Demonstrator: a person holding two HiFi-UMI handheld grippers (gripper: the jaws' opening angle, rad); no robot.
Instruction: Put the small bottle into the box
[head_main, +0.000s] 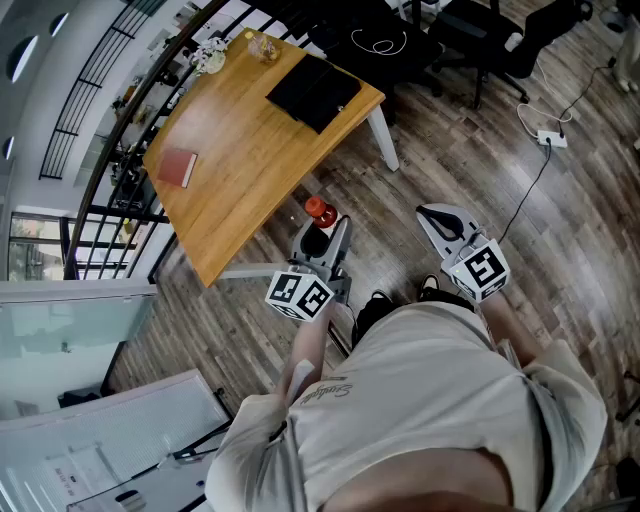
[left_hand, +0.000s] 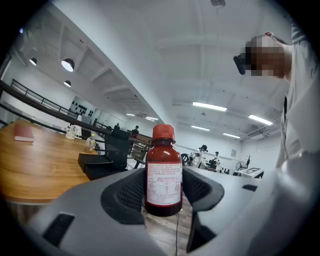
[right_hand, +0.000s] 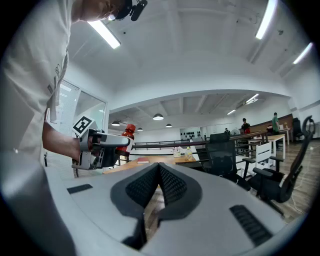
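The small brown bottle (left_hand: 163, 172), with a red cap and a white label, stands upright between the pads of my left gripper (left_hand: 163, 195), which is shut on it. From the head view the bottle's red cap (head_main: 320, 211) shows at the left gripper (head_main: 328, 232), held over the floor just off the wooden table's near corner. The black box (head_main: 313, 90) lies on the far right part of the table, and the left gripper view shows the box (left_hand: 100, 165) to the left of the bottle. My right gripper (head_main: 437, 217) is over the floor to the right; its jaws (right_hand: 159, 170) are shut and empty.
On the wooden table (head_main: 240, 170) a red book (head_main: 178, 167) lies at the left and small glass items (head_main: 262, 45) stand at the far edge. A black railing (head_main: 120, 130) runs behind the table. Office chairs (head_main: 500, 40) and a floor cable (head_main: 535, 180) lie to the right.
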